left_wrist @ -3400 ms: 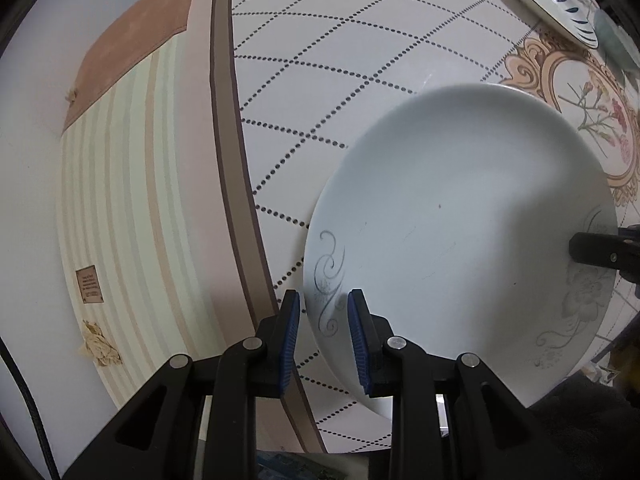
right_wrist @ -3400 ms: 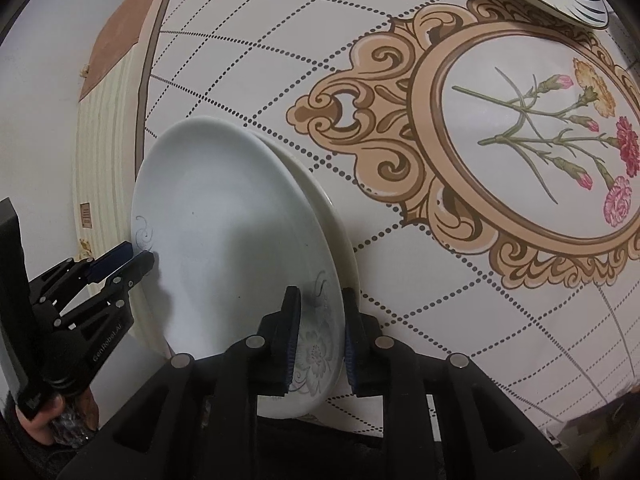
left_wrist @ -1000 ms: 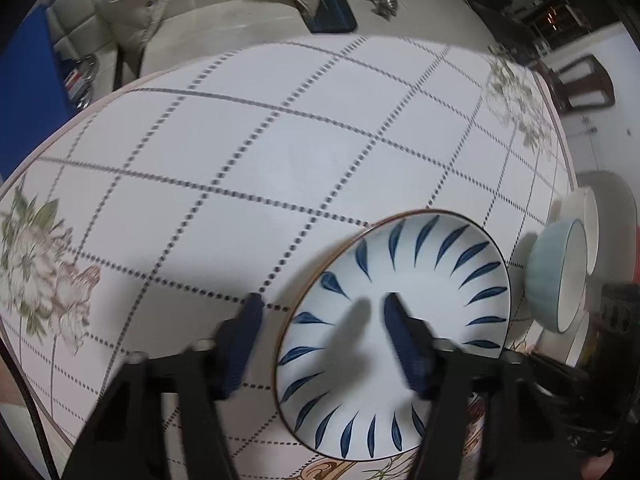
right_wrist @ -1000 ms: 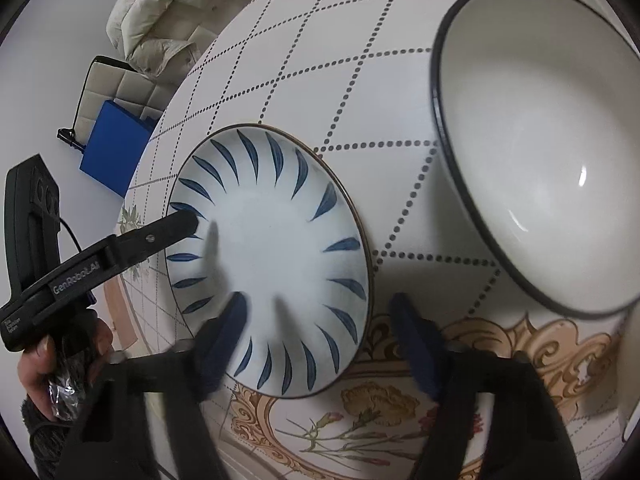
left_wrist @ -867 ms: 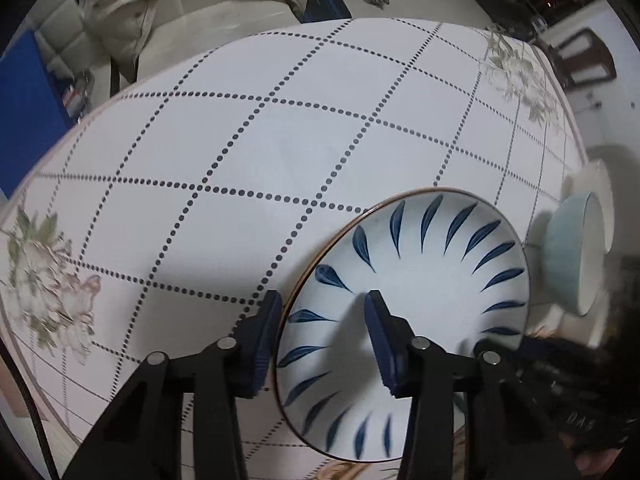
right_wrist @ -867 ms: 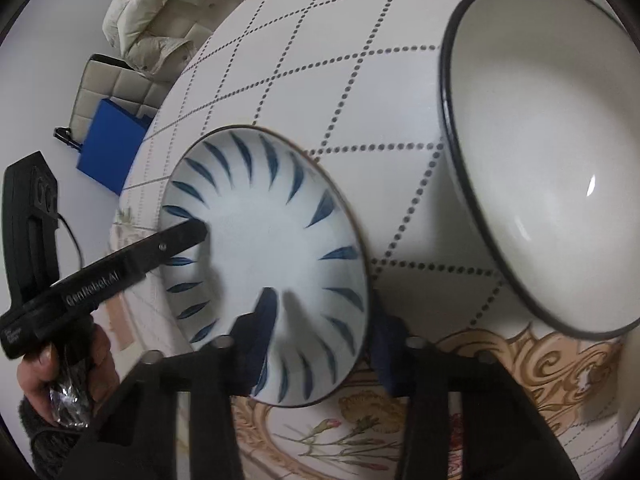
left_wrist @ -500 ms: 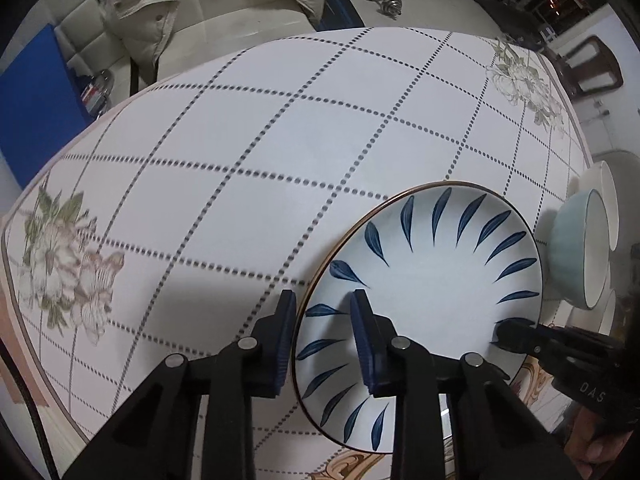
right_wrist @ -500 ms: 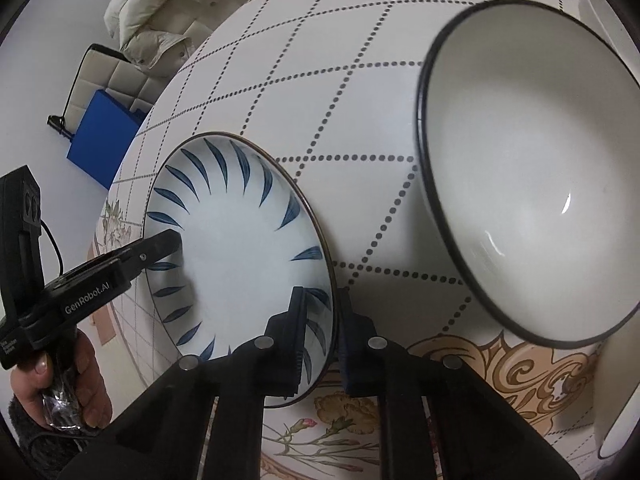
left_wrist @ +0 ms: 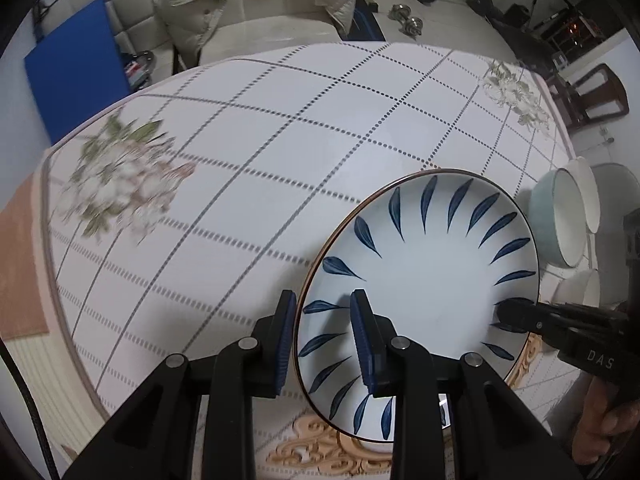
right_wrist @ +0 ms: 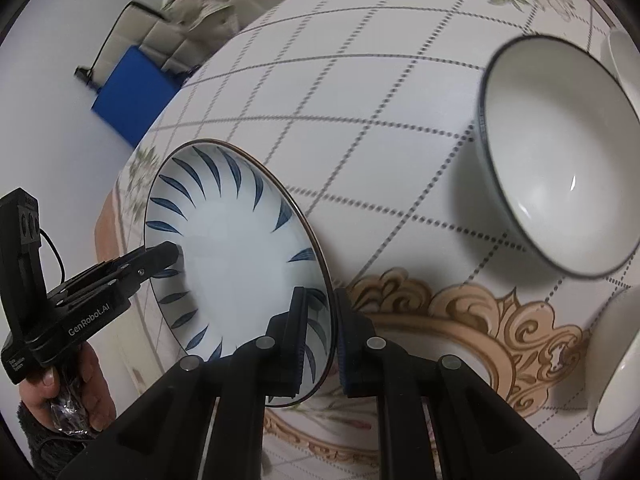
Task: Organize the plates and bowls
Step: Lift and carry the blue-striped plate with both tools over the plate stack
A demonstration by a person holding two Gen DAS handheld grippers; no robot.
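Blue-leaf plate (left_wrist: 424, 280) clamped at opposite rims: left tool (left_wrist: 325, 336) pinches near rim, right tool (right_wrist: 320, 334) pinches far rim. Plate tilted, apparently off tabletop (left_wrist: 240, 152). Risk: uneven pull between hands twists rim loose; black-rimmed bowl (right_wrist: 560, 160) right of right tool could get clipped.

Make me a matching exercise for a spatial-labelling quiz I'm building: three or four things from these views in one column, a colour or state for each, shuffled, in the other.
Things:
1. blue-leaf plate
2. dark-rimmed bowl
3. pale blue bowl
4. blue panel

Places or states:
A. on the floor beside the sofa
B. gripped at opposite rims by both grippers
C. empty, white inside, on the tablecloth
D. by the table's edge, against a white bowl

Pairs: 1-B, 2-C, 3-D, 4-A
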